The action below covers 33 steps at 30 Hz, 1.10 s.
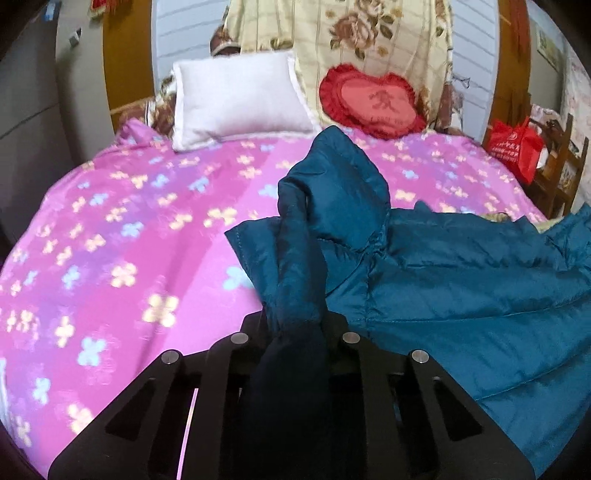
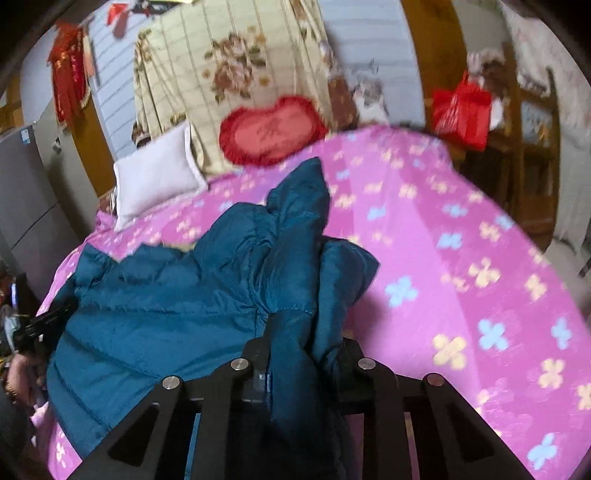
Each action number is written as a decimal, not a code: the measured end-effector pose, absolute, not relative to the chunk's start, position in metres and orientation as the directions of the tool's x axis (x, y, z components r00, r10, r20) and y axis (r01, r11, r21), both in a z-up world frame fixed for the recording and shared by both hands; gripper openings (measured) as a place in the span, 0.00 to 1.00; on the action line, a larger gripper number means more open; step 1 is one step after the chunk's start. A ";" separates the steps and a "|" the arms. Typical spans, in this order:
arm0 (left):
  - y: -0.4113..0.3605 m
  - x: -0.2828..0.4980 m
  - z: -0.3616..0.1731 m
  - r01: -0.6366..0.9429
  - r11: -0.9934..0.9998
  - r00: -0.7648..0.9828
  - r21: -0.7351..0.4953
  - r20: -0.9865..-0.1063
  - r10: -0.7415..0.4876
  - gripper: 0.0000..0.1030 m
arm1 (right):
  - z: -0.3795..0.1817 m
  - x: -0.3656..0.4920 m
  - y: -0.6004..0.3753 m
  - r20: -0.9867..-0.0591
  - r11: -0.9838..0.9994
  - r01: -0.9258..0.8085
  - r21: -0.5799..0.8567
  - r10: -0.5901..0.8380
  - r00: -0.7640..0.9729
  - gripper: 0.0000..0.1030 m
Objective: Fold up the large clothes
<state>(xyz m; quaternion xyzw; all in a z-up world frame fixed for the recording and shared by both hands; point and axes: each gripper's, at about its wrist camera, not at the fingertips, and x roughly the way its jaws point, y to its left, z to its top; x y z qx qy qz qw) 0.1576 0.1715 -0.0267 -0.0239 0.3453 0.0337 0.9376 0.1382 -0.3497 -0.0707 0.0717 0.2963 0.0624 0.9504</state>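
While both cameras looked down the bed, the teal quilted jacket (image 1: 461, 280) lay spread on the pink flowered bedspread (image 1: 122, 236), with one end at each gripper. Left gripper (image 1: 295, 325): jaws closed tight on a bunched fold of the jacket, which rose in a twisted rope from between the fingers; the rest trailed off to the right of that view. Right gripper (image 2: 295, 332): jaws likewise clamped on a gathered edge of the jacket (image 2: 177, 306), the bulk lying to the left in that view. A black tool and a hand (image 2: 22, 373) showed at the far left edge of the right wrist view, just beside the jacket.

Writing: the red heart cushion (image 1: 373, 101) carried a darker red character at its centre and a line of small marks below, too blurred to read. The red bag (image 1: 513, 147) beside the bed bore white printed lines, also unreadable. A white pillow (image 1: 240, 98) leaned just left of the cushion, both against a cream floral cloth (image 1: 354, 33).
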 end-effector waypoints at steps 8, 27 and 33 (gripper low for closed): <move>0.174 0.085 0.025 -0.041 0.998 0.778 -0.048 -0.628 0.002 0.14 | -0.022 0.073 -0.335 -0.436 0.994 -0.077 0.081 0.105 0.894 0.19; 0.160 0.080 -0.050 -0.038 0.994 0.638 -0.106 -0.768 -0.057 0.30 | -0.100 0.061 -0.399 -0.569 0.935 0.048 0.353 0.174 0.803 0.38; 0.184 0.080 -0.043 -0.049 0.976 0.666 -0.212 -0.735 -0.126 0.55 | -0.075 0.037 -0.393 -0.509 0.969 0.102 0.226 0.028 0.861 0.46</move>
